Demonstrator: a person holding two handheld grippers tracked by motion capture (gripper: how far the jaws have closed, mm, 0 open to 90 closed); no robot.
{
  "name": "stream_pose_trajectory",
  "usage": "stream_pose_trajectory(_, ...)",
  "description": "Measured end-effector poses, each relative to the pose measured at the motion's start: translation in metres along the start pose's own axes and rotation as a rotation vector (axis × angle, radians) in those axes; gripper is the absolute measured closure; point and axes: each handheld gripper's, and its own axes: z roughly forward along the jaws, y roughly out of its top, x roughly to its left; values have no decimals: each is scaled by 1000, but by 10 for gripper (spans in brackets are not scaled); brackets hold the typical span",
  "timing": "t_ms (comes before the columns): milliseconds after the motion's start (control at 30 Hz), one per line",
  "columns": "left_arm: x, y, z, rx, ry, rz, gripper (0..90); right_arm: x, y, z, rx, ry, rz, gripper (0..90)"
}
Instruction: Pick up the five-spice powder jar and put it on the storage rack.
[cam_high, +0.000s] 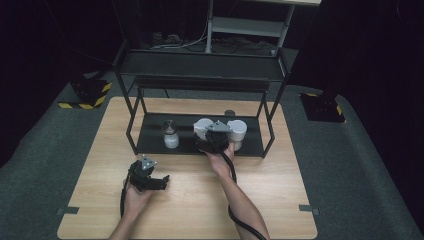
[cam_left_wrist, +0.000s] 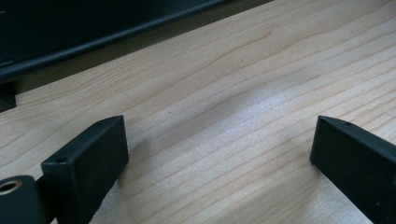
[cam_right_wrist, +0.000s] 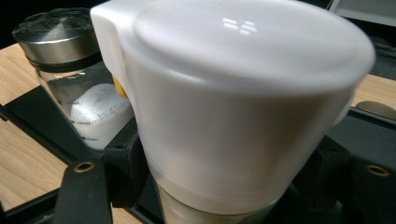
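My right gripper (cam_high: 212, 136) reaches into the lower shelf of the black rack (cam_high: 150, 141) and is shut on a white-lidded container (cam_high: 202, 126). In the right gripper view that container (cam_right_wrist: 243, 93) sits between the two black jaws of the right gripper (cam_right_wrist: 226, 186), close to the camera. A glass shaker (cam_high: 170, 135) with a metal cap and white powder stands to its left, also seen as the glass shaker (cam_right_wrist: 70, 70) close by. My left gripper (cam_high: 163, 180) rests low over the wooden table, open; in its own view the left gripper (cam_left_wrist: 219, 154) has only bare wood between its jaws.
A second white container (cam_high: 238, 130) stands just right of the held one on the same shelf. The rack's upper shelf (cam_high: 200, 65) overhangs the lower one. The rack's black base bar (cam_left_wrist: 93, 37) runs beyond my left gripper. Wooden table (cam_high: 190, 210) extends toward the person.
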Motion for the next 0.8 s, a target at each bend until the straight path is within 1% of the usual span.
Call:
stream_pose_trajectory(433, 0, 0, 0, 0, 0, 0, 43, 1, 1, 6, 9, -9, 8, 307)
stream_pose_trajectory(800, 0, 0, 0, 0, 0, -1, 43, 1, 2, 12, 19, -13, -3, 308)
